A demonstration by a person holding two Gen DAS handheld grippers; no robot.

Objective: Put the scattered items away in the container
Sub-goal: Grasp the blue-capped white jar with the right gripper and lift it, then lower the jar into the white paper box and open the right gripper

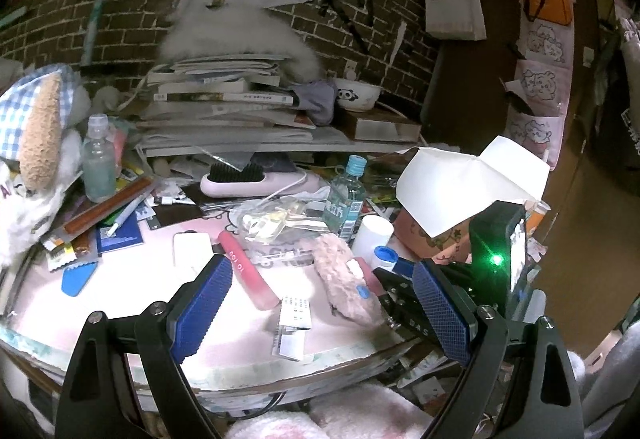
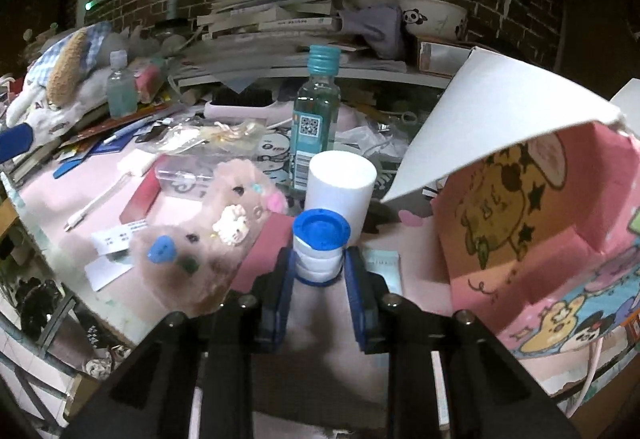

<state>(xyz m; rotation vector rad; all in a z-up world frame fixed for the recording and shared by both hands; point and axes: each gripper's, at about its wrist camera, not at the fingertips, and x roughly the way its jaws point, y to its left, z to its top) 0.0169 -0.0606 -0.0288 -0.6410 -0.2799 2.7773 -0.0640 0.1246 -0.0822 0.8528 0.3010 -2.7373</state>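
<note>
My right gripper is shut on a small white jar with a blue lid, upright just above the pink desk mat. To its right stands the pink cartoon box, open towards me with its white flap raised. In the left wrist view my left gripper hangs open over the mat with nothing between its pads. Below it lie a pink tube, a fluffy pink pouch and paper slips. The same jar and box show at the right.
A white cylinder and a clear bottle with a blue cap stand just behind the jar. A clear plastic case, a cable and cards litter the mat. Stacked books and a plush toy crowd the back and left.
</note>
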